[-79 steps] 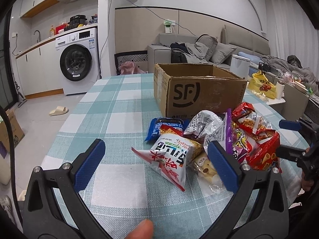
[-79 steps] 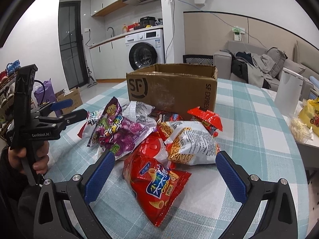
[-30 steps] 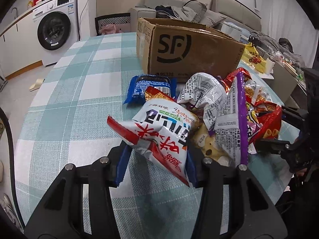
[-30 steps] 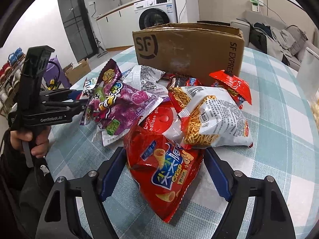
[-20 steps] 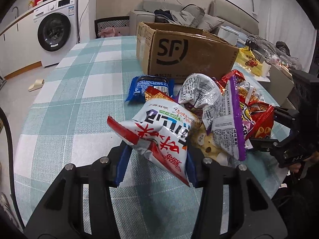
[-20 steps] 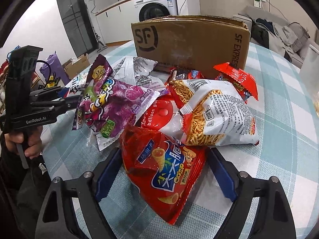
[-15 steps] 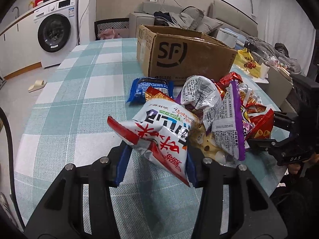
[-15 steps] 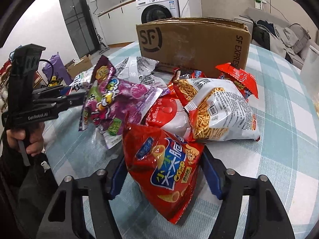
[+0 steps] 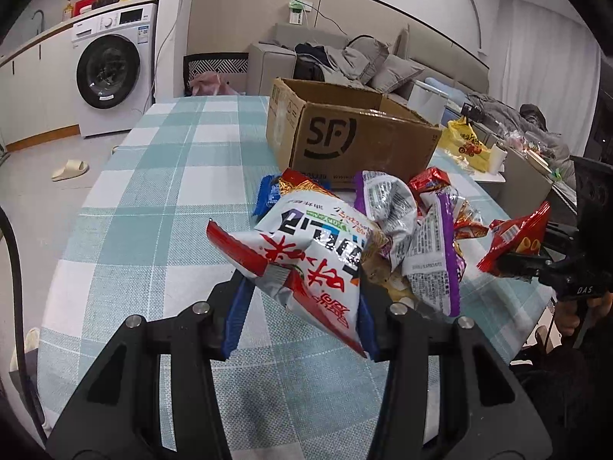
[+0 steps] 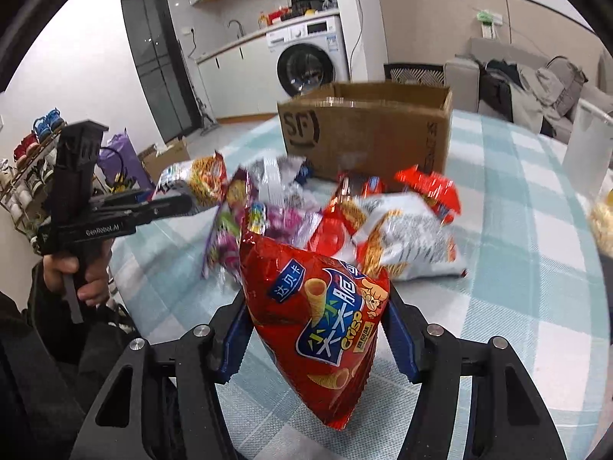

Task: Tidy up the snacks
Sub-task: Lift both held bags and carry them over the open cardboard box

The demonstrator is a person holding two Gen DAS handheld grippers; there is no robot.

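My left gripper (image 9: 302, 306) is shut on a white-and-red snack bag (image 9: 314, 245), held a little above the checked table (image 9: 153, 207). My right gripper (image 10: 316, 329) grips a red crisp bag (image 10: 318, 306); its jaws are still closing, both pads press the bag's sides, and the bag hangs above the table. Between the two grippers lies a pile of snacks: a purple bag (image 10: 268, 226), a white noodle bag (image 10: 410, 245), a small red pack (image 10: 429, 184) and a blue pack (image 9: 268, 195). Behind the pile stands an open brown cardboard box (image 9: 356, 142).
A white container (image 10: 586, 145) stands at the table's right edge, and a yellow bag (image 9: 463, 142) sits beyond the box. A washing machine (image 9: 111, 73) and a sofa (image 9: 345, 57) stand across the room. A person's hand (image 10: 88, 272) holds the left gripper.
The right jaws closed in on the red crisp bag and lifted it off the table. The left gripper rose with the white-and-red bag, still shut on it.
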